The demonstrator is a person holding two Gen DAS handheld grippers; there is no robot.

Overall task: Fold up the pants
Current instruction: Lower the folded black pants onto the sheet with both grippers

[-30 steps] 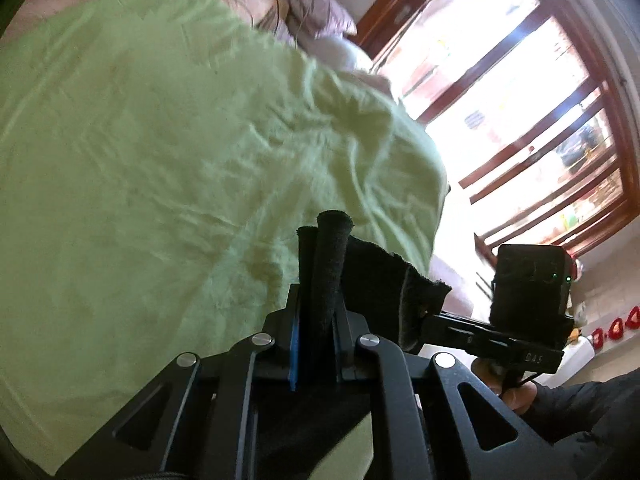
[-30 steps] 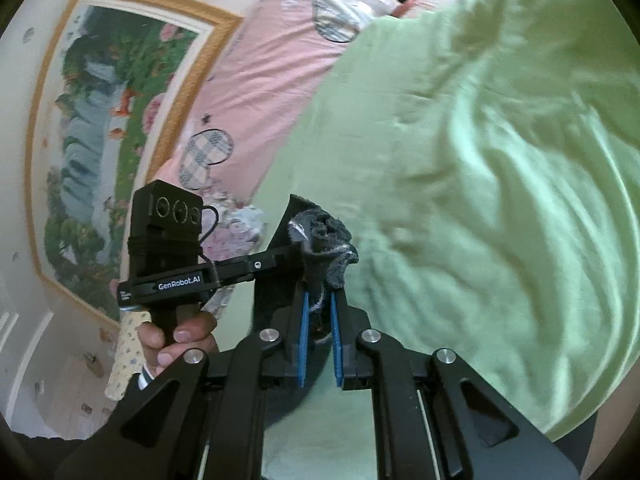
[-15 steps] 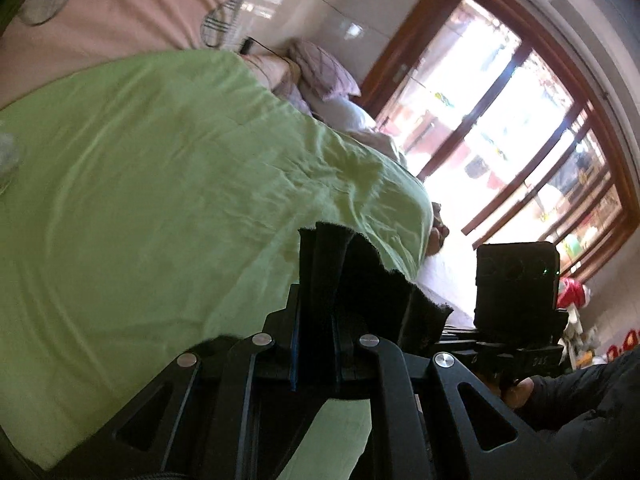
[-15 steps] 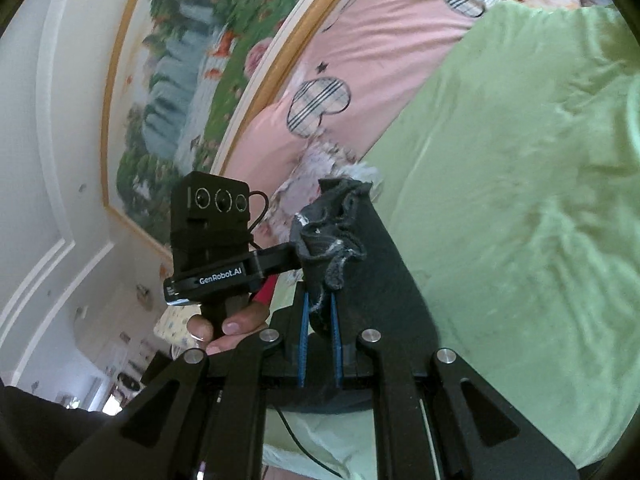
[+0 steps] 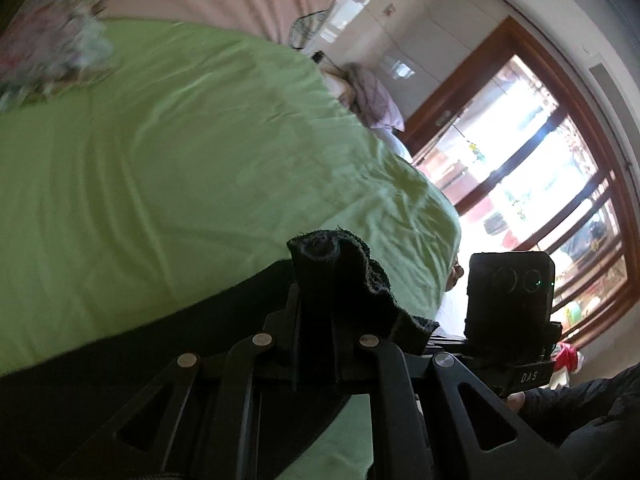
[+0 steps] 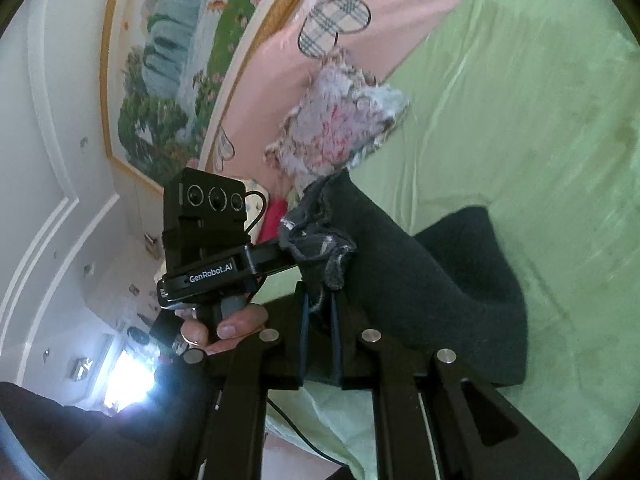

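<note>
Seemingly leftward-trailing pants [image 5: 120, 364], jaw-clamped.

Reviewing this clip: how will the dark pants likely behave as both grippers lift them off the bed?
Probably floppy: the pants sag from the right gripper onto the green bedspread. Likely thick and grippy, since the bunched hem stands clamped in the left gripper.

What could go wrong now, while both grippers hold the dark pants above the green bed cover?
1. The right gripper pinches only a bunched edge of the dark pants; it might slip out.
2. The left gripper also grips a crumpled edge, so the fold may come out uneven.
3. The floral cloth lies near on the green bed cover; the pants might drag it.
</note>
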